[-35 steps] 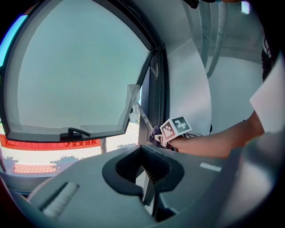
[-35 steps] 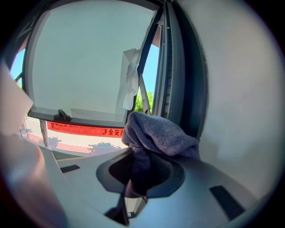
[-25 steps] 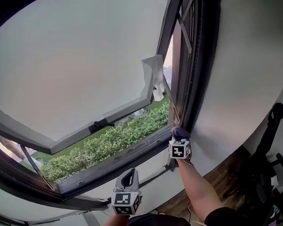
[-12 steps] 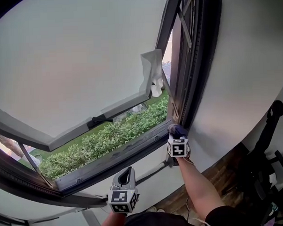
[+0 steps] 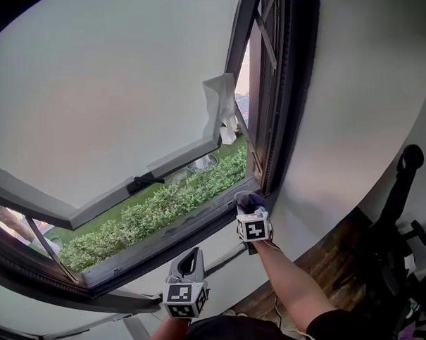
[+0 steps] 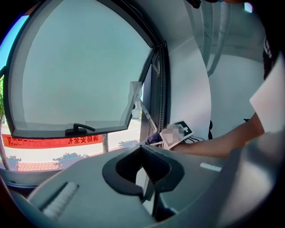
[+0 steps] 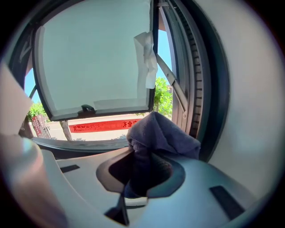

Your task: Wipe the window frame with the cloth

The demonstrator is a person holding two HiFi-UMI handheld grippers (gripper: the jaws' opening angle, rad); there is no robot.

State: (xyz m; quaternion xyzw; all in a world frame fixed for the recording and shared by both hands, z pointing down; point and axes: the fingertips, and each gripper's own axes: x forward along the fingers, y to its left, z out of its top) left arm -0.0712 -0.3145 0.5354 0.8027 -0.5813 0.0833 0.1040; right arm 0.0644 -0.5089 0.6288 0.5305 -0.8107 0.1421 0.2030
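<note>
Open window, green hedge (image 5: 165, 206) outside. Dark purple-blue cloth (image 7: 161, 133) sits at the lower right corner of the dark grey window frame (image 5: 194, 226), clamped in your right gripper (image 7: 141, 180). Press it flat and follow the rail. Your left gripper (image 6: 145, 185) is closed and empty.

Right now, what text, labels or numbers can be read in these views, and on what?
Red banner outside: white Chinese characters, seemingly "消防安全" in the left gripper view; the rest is too blurred to read.
Marker cubes: black-and-white square patterns, no letters or numbers.
Nothing else is readable.
</note>
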